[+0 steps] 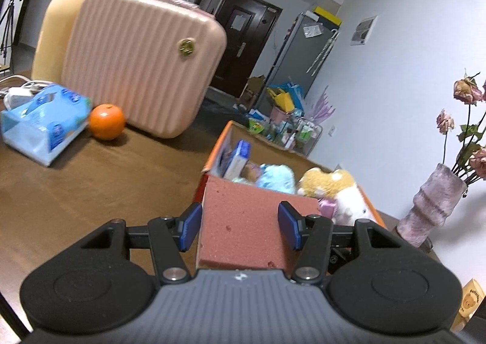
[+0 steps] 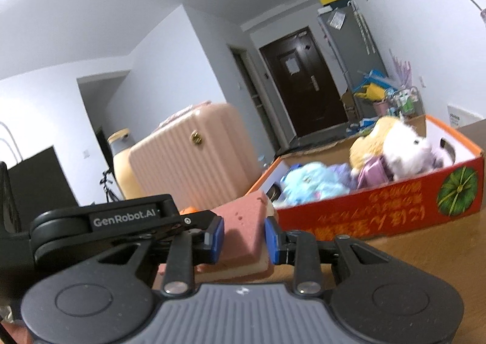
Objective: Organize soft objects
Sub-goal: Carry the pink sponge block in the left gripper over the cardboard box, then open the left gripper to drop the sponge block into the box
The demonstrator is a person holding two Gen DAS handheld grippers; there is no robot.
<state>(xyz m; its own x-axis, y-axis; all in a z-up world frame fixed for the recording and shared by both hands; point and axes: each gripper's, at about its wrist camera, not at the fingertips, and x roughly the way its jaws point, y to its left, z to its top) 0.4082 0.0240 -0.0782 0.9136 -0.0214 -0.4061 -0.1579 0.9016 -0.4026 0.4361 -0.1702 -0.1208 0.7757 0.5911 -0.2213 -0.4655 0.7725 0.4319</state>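
Observation:
A pink sponge block [image 1: 240,201] with a beige underside hangs in the air in front of an orange-red cardboard box [image 1: 218,143]. My left gripper [image 1: 240,228] is shut on it across its width. My right gripper [image 2: 243,240] is shut on the same sponge [image 2: 243,219] from another side. In the right wrist view a black finger [image 2: 197,221] of the left gripper reaches the sponge from the left. The box [image 2: 379,207] holds a blue plush [image 1: 275,178], a yellow plush [image 1: 325,181] and a white plush [image 1: 349,204].
On the wooden table [image 1: 91,186] stand a pink ribbed case [image 1: 142,64], an orange [image 1: 107,121], a blue tissue pack [image 1: 42,125] and a tall yellow bottle [image 1: 60,18]. A fuzzy vase of dried roses [image 1: 431,204] stands right of the box.

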